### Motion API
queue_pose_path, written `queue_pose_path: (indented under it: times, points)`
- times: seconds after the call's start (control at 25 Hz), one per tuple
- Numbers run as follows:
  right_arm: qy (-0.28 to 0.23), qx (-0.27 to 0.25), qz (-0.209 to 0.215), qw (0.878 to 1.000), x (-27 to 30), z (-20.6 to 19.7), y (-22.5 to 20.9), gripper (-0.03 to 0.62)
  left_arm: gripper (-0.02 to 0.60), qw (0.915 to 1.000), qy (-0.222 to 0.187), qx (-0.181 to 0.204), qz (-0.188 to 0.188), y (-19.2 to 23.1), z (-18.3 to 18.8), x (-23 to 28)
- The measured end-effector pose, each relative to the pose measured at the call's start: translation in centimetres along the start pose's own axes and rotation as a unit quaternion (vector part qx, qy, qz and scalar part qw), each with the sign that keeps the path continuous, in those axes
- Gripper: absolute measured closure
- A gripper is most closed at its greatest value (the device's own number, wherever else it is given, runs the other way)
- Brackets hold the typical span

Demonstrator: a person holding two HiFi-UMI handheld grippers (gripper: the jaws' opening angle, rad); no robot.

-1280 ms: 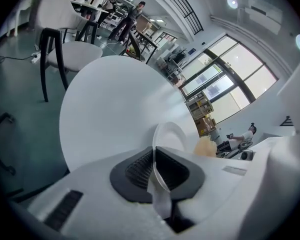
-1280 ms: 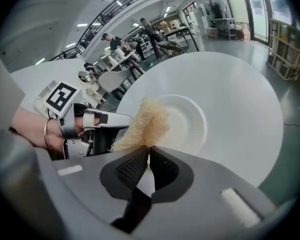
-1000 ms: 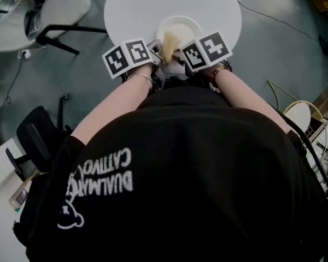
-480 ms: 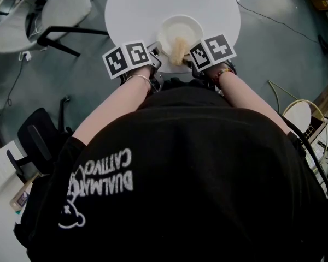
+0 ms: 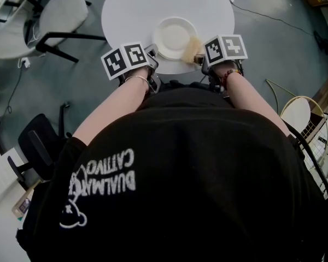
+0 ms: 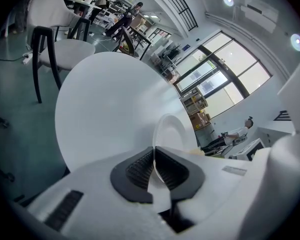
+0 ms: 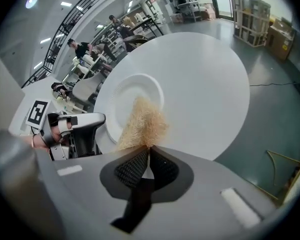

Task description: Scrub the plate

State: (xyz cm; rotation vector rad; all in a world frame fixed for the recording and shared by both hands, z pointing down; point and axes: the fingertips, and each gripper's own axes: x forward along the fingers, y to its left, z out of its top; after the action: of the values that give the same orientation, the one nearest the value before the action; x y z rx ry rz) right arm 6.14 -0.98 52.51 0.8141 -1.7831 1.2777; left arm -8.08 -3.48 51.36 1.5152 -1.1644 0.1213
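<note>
A white plate (image 5: 173, 36) lies on the round white table (image 5: 131, 10), near its front edge. My left gripper (image 5: 151, 53) is shut on the plate's near-left rim; in the left gripper view the thin plate (image 6: 172, 134) rim runs between the closed pads of that gripper (image 6: 154, 153). My right gripper (image 5: 199, 57) is shut on a tan fibrous scrubber (image 5: 193, 47), which rests at the plate's right edge. In the right gripper view the scrubber (image 7: 142, 123) sticks out of the closed right gripper (image 7: 148, 156) over the plate (image 7: 130, 96) rim, and the left gripper (image 7: 72, 129) shows at the left.
White chairs with black legs (image 5: 57, 12) stand left of the table, with a dark chair (image 5: 38, 143) lower left. A cable (image 5: 273, 15) lies on the grey floor to the right. People and shelves (image 7: 250, 14) are far off in the room.
My right gripper has swept the scrubber from the plate's middle across to its right edge. The left gripper has kept its hold on the rim.
</note>
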Motion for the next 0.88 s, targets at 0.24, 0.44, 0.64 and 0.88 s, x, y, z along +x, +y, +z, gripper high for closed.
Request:
queue_pose_path:
  times: [0.24, 0.44, 0.64, 0.88]
  points:
    - [-0.042, 0.041, -0.049, 0.997, -1.8, 1.3, -2.9, 0.571, 0.569, 0.9999, 0.0, -0.01, -0.003, -0.1, 0.3, -0.2]
    - [-0.068, 0.05, -0.068, 0.994, -2.8, 1.8, -3.8, 0.571, 0.565, 0.9999, 0.006, -0.012, -0.004, -0.1, 0.3, -0.2]
    - [-0.088, 0.039, -0.066, 0.993, -4.1, 2.9, -3.3, 0.571, 0.561, 0.9994, 0.011, -0.03, -0.014, -0.2, 0.3, 0.1]
    - [-0.081, 0.019, -0.07, 0.994, -5.7, 3.0, -3.3, 0.571, 0.446, 0.9994, 0.007, -0.027, -0.018, -1.2, 0.3, 0.0]
